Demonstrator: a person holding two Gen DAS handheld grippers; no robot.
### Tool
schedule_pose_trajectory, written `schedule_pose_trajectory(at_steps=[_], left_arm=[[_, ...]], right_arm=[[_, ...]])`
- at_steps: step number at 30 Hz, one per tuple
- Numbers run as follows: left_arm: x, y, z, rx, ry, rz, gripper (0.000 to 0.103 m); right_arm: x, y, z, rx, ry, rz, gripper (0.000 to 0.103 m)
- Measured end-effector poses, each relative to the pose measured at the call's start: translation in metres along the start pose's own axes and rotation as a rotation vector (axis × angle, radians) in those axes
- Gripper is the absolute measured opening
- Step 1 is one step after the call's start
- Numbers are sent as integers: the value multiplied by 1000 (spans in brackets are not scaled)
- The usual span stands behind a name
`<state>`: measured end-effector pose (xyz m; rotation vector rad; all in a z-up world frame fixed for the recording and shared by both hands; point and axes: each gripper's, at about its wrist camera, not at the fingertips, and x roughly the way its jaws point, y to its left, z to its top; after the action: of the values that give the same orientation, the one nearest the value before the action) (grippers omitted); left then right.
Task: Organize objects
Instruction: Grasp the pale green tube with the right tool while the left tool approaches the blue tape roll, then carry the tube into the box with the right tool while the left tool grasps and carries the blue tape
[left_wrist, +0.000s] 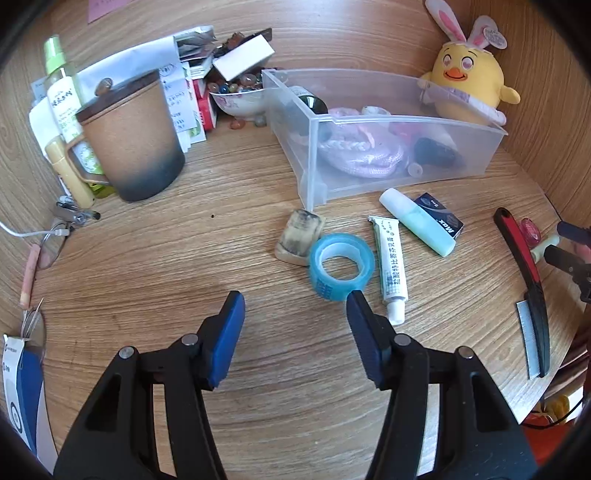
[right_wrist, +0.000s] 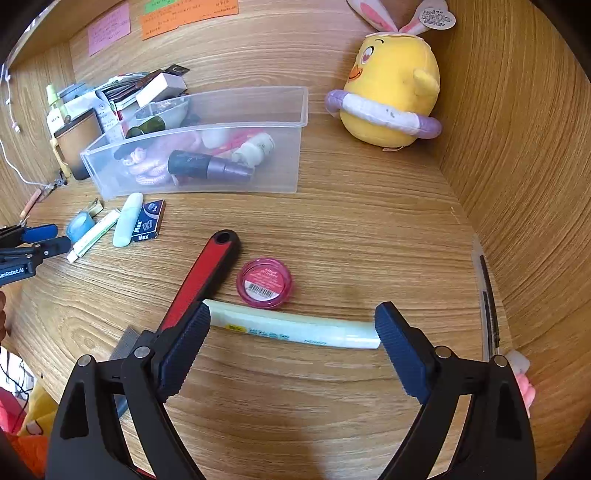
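Left claw (left_wrist: 295, 306): my jaws apart, nothing gripped, blue tape roll (left_wrist: 340, 266) just past the tips, frame centre.
Clear bin (left_wrist: 384, 122): upper right.
Right claw (right_wrist: 291, 314): my jaws wide, pale tube (right_wrist: 291, 326) crosswise between them on the tabletop (right_wrist: 369, 229), unpinched.

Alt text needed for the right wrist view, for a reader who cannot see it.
The open right gripper straddles a pale green tube lying crosswise on a wooden desk, beside a pink round jar and a red-and-black comb. Behind stands a clear bin.

Bright, sharp daylight; bowed fisheye edges.
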<state>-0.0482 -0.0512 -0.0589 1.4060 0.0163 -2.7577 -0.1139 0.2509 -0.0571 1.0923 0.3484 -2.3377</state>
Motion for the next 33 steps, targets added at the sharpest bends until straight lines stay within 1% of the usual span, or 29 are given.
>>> schedule_pose_trajectory(at_steps=[3, 6, 7, 9, 11, 13, 14, 16, 17, 19, 20, 22, 24, 26, 27, 28, 29, 31, 33], left_arm=[[5, 0, 7, -15, 9, -13, 58], [7, -2, 12, -19, 6, -24, 58], [8, -4, 12, -12, 4, -28, 58], [8, -9, 14, 3, 4, -38, 58], [8, -15, 15, 29, -4, -39, 58], [8, -18, 17, 45, -14, -32, 58], [7, -18, 19, 42, -16, -31, 58], [7, -16, 21, 33, -18, -39, 58], [6, -14, 21, 31, -22, -39, 58], [0, -13, 20, 30, -39, -27, 58], [-2, -12, 20, 30, -45, -28, 58], [-9, -11, 17, 24, -54, -48, 58], [-12, -10, 14, 19, -50, -72, 58], [-13, -11, 11, 17, -40, -84, 58], [-12, -12, 9, 19, -36, -88, 56], [-12, -14, 7, 27, -35, -90, 46], [-10, -16, 7, 37, -31, -83, 34], [-6, -19, 7, 40, -19, -85, 26], [-1, -21, 9, 42, -9, -96, 24]], right_arm=[[7, -10, 6, -6, 26, 111, 89], [11, -18, 9, 3, 39, 160, 89], [13, -22, 9, 6, 51, 192, 88], [16, -25, 8, 7, 68, 212, 87], [16, -25, 5, -11, 70, 197, 80], [14, -20, 3, -43, 72, 179, 68], [13, -18, 2, -59, 73, 177, 65], [11, -12, -1, -96, 78, 157, 54], [9, -10, -2, -114, 79, 148, 52], [6, -8, -5, -128, 80, 149, 40], [5, -8, -6, -126, 81, 155, 38], [2, -8, -9, -132, 88, 150, 27], [0, -8, -11, -138, 97, 148, 20], [-2, -7, -13, -136, 102, 148, 16], [-3, -6, -14, -138, 102, 147, 14], [-4, -5, -15, -134, 98, 145, 14], [-5, -4, -16, -129, 94, 146, 14], [-5, -1, -16, -124, 82, 148, 14], [-4, 3, -16, -122, 74, 150, 14]])
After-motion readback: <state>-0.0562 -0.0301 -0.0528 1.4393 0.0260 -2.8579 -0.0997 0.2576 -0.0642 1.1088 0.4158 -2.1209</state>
